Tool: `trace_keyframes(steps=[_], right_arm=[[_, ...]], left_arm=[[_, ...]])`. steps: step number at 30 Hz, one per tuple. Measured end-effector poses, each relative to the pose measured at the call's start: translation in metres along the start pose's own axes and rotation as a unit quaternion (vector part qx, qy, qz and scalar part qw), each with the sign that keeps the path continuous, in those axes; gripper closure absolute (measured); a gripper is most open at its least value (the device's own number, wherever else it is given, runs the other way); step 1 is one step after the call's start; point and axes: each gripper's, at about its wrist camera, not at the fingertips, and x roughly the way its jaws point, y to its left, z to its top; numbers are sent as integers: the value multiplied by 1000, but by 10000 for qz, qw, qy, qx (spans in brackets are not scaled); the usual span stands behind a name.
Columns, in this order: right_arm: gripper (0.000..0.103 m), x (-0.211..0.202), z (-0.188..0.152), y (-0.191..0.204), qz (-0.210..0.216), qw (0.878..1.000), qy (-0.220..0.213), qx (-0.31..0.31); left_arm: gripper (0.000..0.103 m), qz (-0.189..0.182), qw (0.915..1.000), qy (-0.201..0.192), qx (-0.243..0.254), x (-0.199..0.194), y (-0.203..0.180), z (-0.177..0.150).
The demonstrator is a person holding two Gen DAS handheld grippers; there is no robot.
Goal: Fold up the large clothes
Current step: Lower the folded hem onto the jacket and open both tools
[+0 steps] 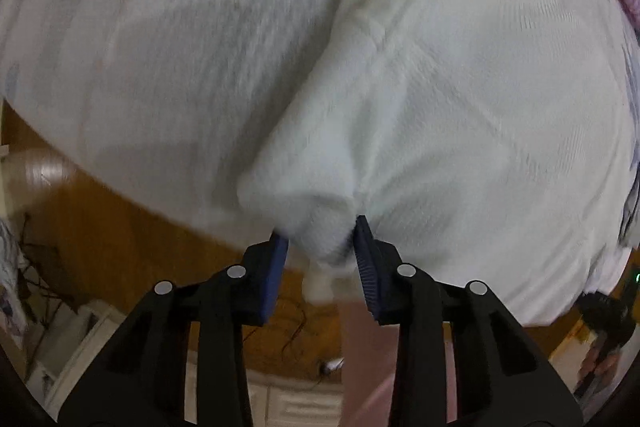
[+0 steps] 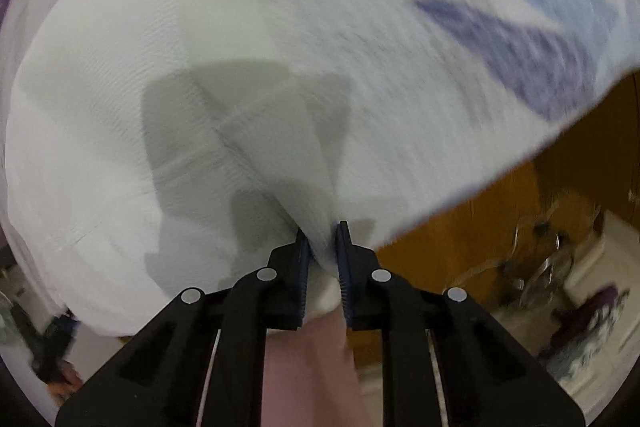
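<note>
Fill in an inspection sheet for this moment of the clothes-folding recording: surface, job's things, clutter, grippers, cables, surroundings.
Surface: printed sheet with blue and purple shapes, edge hanging over a brown wooden board.
Job's things: white garment, spread, bunched at both grips.
Clutter: blurred items on the floor, kind unclear.
Grippers: left gripper shut on a thick fold of the garment; right gripper shut on a thinner fold.
Cables: dark wires on the floor.
Surroundings: pale tiled floor.

Brown wood floor (image 1: pixel 120 227), white furniture (image 1: pixel 80 339), cables (image 1: pixel 44 267)
</note>
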Motion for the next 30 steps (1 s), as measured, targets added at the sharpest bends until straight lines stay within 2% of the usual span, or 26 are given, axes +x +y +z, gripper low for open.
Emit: trace_keyframes(steps=[2,4,5,6,7,8,9,10,12,14,15,16,18,19,21,23,25,30], right_arm=[[83,-19,5,5,45,9999,58,-108],[51,-40,13,14,390,9989,-209,-119],[46,-57,22,19,511,9976,-454,-124],[41,-68,30,19,519,9967,-601,-138],[37,-78,40,24,514,9957,-761,-154],[33,-88,57,31,538,9940,-939,-177],[25,-90,66,36,550,9932,-1014,-181],[22,-91,78,40,547,9924,-1085,-174],[22,-85,108,51,630,9914,-1141,-149],[21,-63,137,60,882,9923,-865,2],[22,-61,151,72,971,9926,-728,55],[36,-52,157,77,1095,9917,-671,111],[63,-45,160,85,1354,9877,-758,207],[73,-49,157,91,1346,9862,-947,194],[77,-56,152,102,1183,9857,-1194,101],[81,-59,148,110,1204,9839,-1314,130],[87,-62,139,110,1280,9821,-1371,176],[89,-82,135,120,1367,9758,-1689,226]], left_arm=[[71,180,9996,14,195,-15,-5,1],[69,96,9994,-225,262,-39,-15,15],[65,24,9990,-362,266,-51,-15,21],[55,-34,9983,-530,249,-63,-18,35],[50,-97,9973,-685,251,-73,-22,51],[50,-201,9960,-824,284,-80,-26,67],[47,-266,9950,-906,312,-84,-26,79],[41,-267,9940,-1009,332,-84,-31,97],[34,-203,9923,-1173,328,-77,-39,130],[34,-550,9918,-1106,317,-61,-48,160],[35,-655,9925,-1001,266,-55,-57,182],[44,-726,9925,-952,229,-39,-46,182],[67,-1129,9893,-915,98,-27,-50,188],[75,-1116,9893,-939,84,-29,-48,188],[86,-970,9887,-1097,319,-37,-53,183],[89,-687,9862,-1334,693,-49,-79,175],[92,-659,9837,-1525,690,-59,-93,182],[93,-676,9797,-1830,467,-87,-110,184]])
